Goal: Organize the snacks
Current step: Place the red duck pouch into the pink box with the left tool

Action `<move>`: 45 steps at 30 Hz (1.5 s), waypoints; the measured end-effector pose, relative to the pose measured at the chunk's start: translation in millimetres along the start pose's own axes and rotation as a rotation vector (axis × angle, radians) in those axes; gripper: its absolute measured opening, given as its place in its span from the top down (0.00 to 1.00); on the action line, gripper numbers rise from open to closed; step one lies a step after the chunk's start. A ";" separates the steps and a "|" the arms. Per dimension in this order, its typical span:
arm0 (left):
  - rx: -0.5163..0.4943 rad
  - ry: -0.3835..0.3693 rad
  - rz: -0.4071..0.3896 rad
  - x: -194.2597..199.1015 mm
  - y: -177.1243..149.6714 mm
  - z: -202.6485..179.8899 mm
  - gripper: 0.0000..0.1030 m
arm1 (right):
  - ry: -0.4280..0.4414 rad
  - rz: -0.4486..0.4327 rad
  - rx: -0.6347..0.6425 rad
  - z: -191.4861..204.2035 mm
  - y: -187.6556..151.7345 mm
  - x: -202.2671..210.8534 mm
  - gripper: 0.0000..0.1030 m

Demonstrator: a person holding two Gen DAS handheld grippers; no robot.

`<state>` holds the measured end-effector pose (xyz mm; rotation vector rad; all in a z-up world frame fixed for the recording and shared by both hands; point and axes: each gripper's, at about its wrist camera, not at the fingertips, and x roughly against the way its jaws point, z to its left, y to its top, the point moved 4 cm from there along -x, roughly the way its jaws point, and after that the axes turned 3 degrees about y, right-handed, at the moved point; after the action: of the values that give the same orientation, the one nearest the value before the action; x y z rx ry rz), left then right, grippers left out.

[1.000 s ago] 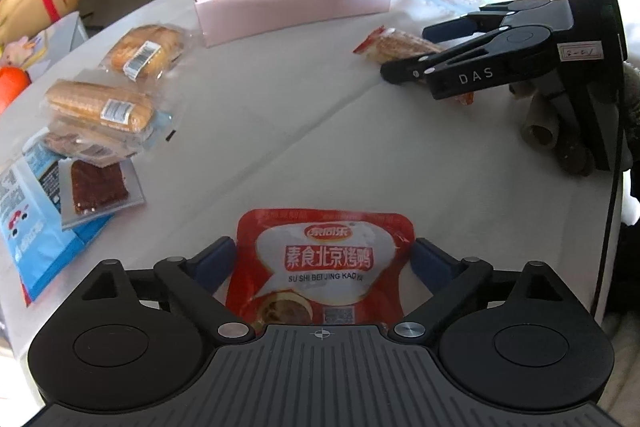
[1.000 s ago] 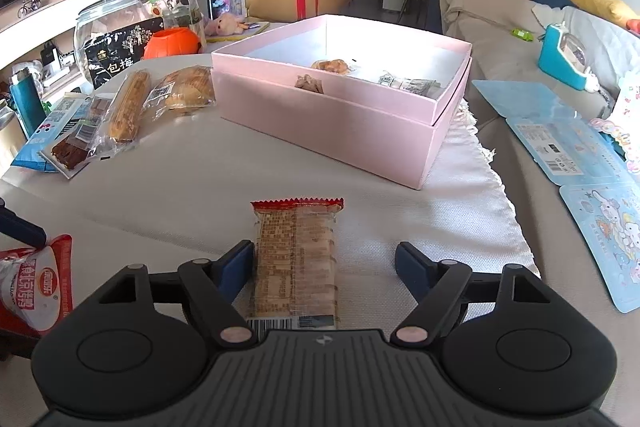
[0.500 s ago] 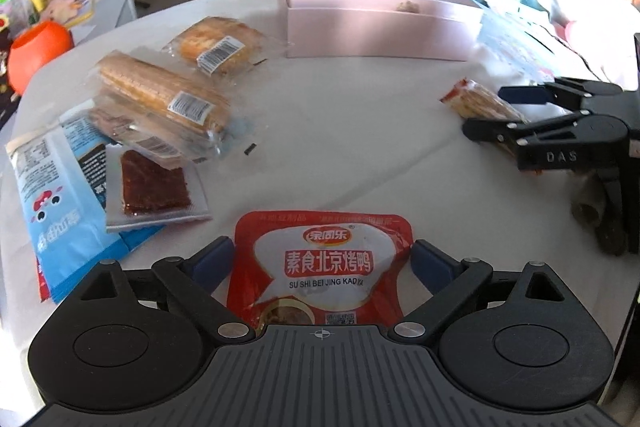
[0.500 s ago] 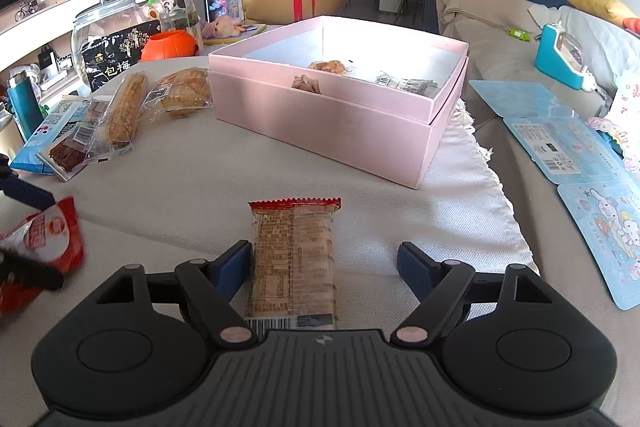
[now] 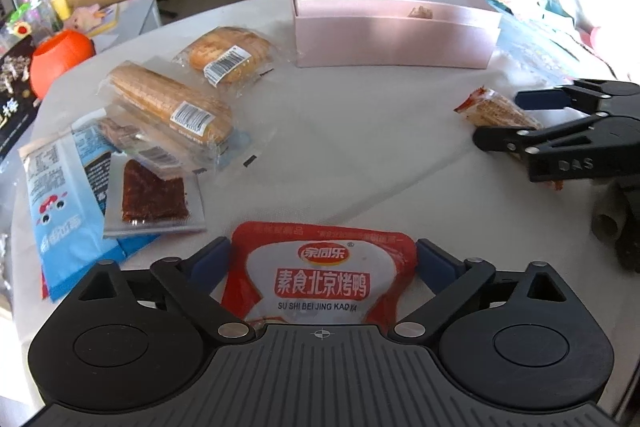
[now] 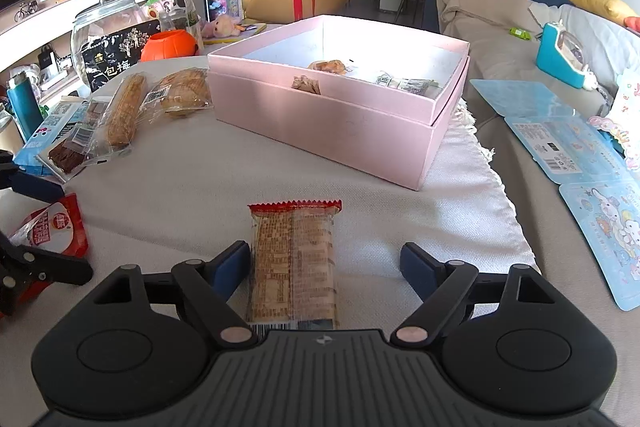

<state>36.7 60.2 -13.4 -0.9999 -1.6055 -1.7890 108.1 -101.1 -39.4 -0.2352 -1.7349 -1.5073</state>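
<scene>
The wafer pack (image 6: 294,259) lay flat on the table (image 6: 180,187) on the near side of the pink box (image 6: 340,115), its long axis pointing straight toward the box and its red crimped end nearest it; its barcode end was cut off behind the right claw's (image 6: 325,267) body. That claw was opening, the pack lying between its blue pads (image 6: 231,267): the left pad sat just beside the pack, the right one stood apart from it, and neither pressed. The red pouch (image 5: 320,279) sat between the pads (image 5: 210,261) of the left claw (image 5: 322,259), its printed text reading upright toward the camera and its top edge aimed at the pink box; both pads met its side edges, so it was grasped, and its lower edge was hidden behind the claw. The pink box stood open and held a few small wrapped snacks (image 6: 328,67) near its front wall and middle; what they were could not be made out. To the left of the box lay two bread packs (image 5: 172,103), a dark jerky sachet (image 5: 154,197) and a blue bag (image 5: 60,195), partly overlapping one another.
</scene>
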 end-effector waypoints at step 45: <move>0.508 0.009 -0.364 13.2 69.9 160.7 0.24 | 0.252 -0.019 0.145 96.4 191.1 -73.9 0.48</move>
<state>112.5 209.0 41.6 -0.4851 -2.1916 -1.4616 230.5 63.0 57.5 0.0447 -1.6372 -1.3529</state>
